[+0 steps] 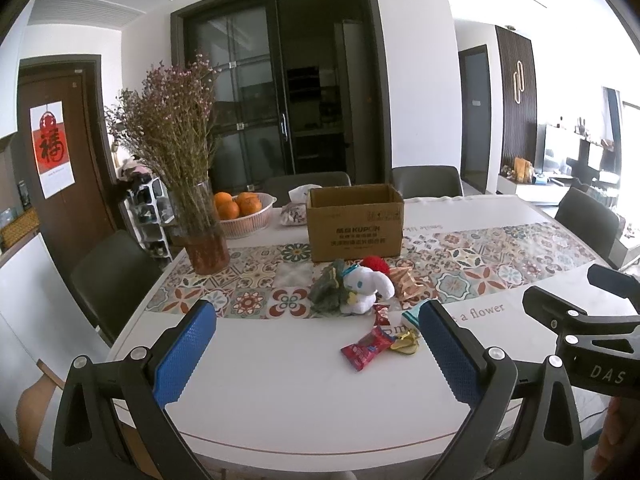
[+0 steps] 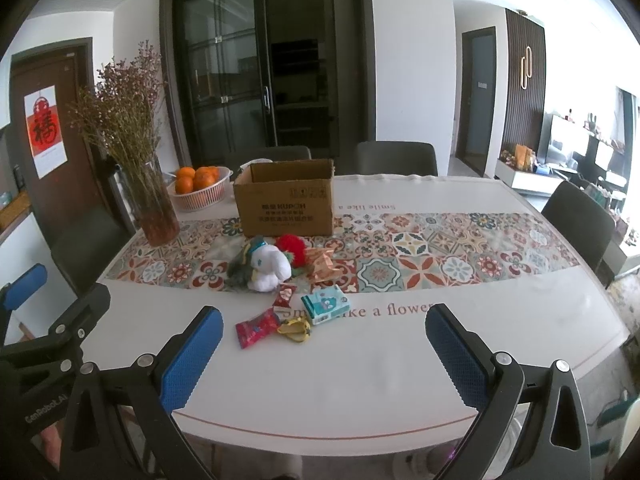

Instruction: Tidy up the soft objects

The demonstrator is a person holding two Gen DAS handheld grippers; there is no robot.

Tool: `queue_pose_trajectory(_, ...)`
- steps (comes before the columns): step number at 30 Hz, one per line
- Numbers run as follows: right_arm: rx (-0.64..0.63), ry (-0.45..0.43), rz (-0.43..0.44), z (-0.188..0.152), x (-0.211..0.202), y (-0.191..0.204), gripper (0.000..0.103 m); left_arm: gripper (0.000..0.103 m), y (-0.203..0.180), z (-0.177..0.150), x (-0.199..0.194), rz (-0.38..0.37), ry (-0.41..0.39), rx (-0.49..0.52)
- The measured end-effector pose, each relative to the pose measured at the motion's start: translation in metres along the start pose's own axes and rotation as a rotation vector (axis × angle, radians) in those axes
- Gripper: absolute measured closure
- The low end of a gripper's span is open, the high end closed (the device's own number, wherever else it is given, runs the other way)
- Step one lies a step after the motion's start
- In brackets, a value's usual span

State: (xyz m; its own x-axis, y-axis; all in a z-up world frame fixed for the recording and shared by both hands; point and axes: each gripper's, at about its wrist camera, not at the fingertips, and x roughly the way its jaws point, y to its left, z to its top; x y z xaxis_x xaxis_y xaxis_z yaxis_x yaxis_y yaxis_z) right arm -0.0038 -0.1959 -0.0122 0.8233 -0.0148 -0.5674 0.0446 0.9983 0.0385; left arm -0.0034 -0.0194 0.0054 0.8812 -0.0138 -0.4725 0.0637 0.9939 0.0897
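A white plush dog (image 1: 366, 288) (image 2: 270, 268) lies on the patterned runner beside a grey-green plush (image 1: 326, 288) (image 2: 240, 268) and a red pompom (image 1: 376, 264) (image 2: 290, 245). An open cardboard box (image 1: 354, 222) (image 2: 286, 200) stands just behind them. Nearer lie a red snack packet (image 1: 366, 347) (image 2: 256, 326), a gold wrapper (image 2: 296, 329), a small red packet (image 2: 283, 298), a teal tissue pack (image 2: 325, 304) and crumpled copper foil (image 2: 322, 264). My left gripper (image 1: 318, 354) and right gripper (image 2: 324, 356) are both open and empty, hovering over the near table edge.
A glass vase of dried flowers (image 1: 200, 232) (image 2: 154, 208) and a basket of oranges (image 1: 244, 212) (image 2: 200, 188) stand at the table's far left. Dark chairs (image 1: 426, 182) surround the white table (image 1: 300, 392). The right gripper's body (image 1: 580, 320) shows at right.
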Motion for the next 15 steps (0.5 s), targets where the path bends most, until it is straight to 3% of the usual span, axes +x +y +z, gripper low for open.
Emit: queue_pose_trajectory(15,0.000,-0.001,0.002,0.0014,0.0011,-0.0008,0.001,0.000,0.0018,-0.0011,0.0012,-0.021,0.003,-0.008)
